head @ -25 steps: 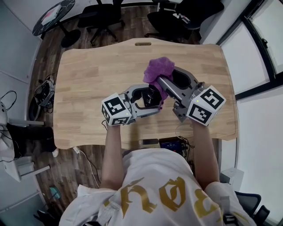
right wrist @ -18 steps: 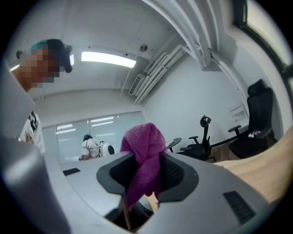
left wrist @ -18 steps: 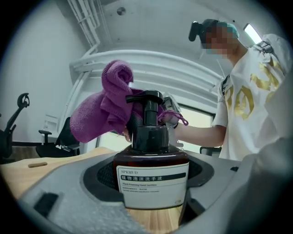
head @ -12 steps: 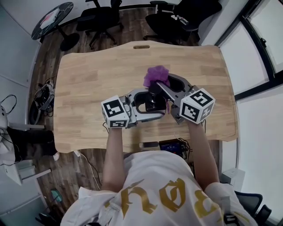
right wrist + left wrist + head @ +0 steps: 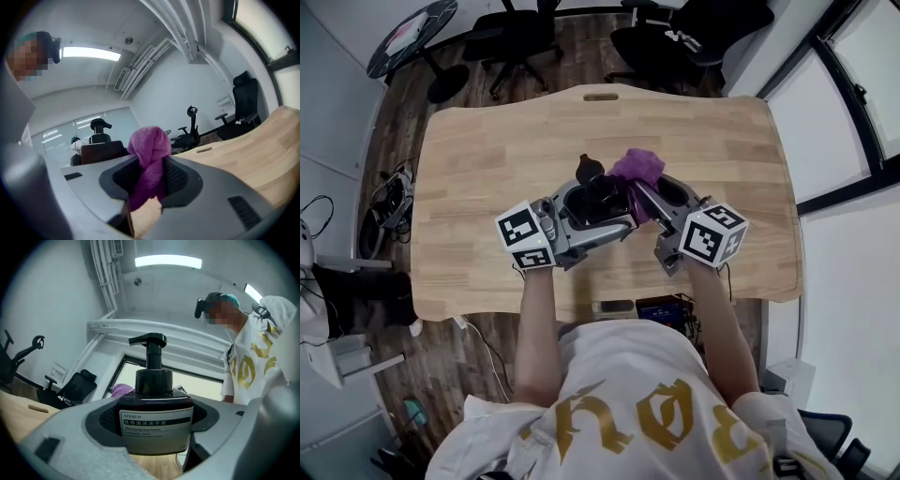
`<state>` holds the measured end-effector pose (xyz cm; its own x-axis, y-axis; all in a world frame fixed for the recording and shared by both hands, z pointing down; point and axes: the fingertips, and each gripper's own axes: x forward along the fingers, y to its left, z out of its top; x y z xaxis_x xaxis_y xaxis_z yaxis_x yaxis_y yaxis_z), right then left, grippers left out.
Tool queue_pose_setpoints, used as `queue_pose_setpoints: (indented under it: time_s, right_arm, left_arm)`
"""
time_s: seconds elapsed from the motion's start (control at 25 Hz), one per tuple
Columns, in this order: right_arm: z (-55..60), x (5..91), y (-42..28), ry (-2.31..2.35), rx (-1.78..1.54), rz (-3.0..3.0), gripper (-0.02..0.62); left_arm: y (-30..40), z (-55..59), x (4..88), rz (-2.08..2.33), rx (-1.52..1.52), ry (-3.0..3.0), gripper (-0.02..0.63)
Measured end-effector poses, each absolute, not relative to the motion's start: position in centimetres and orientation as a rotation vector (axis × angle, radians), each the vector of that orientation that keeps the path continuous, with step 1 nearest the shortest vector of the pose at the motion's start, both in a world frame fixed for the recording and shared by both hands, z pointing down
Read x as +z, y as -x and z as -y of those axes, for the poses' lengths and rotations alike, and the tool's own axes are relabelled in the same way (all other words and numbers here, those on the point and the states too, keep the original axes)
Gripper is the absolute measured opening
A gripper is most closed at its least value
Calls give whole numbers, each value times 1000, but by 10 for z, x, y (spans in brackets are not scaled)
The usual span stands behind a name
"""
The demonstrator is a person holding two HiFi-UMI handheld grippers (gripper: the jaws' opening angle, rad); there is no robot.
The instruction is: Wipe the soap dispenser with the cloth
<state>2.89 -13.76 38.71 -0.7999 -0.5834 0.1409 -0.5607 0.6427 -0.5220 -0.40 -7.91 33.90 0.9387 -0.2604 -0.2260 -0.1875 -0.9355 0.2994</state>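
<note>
A dark soap dispenser [image 5: 592,190] with a white label and black pump is held above the wooden table, my left gripper [image 5: 602,202] shut on its body. In the left gripper view the bottle [image 5: 158,404] fills the space between the jaws [image 5: 158,430], standing upright. My right gripper [image 5: 641,195] is shut on a purple cloth [image 5: 637,168], whose bunched end sits just right of the bottle; its jaws have just been closing a little on the cloth. In the right gripper view the cloth [image 5: 151,157] is pinched between the pads [image 5: 149,185], with the dispenser [image 5: 100,145] close behind at the left.
The wooden table [image 5: 487,159] has a handle slot [image 5: 602,95] at its far edge. Black office chairs [image 5: 516,37] and a round side table [image 5: 412,28] stand beyond it. Cables and gear lie on the floor at left [image 5: 389,202].
The left gripper has risen and tilted, so the dispenser's pump now shows at the back. The right gripper has come down with the cloth, which now sits lower beside the bottle.
</note>
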Motion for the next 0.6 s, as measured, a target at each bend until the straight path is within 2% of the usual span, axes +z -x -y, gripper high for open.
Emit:
queue_pose_setpoints:
  time_s: [0.6]
  right_arm:
    - [110, 424, -3, 876, -992, -2910, 117]
  left_arm:
    - [23, 98, 339, 532, -495, -2773, 358]
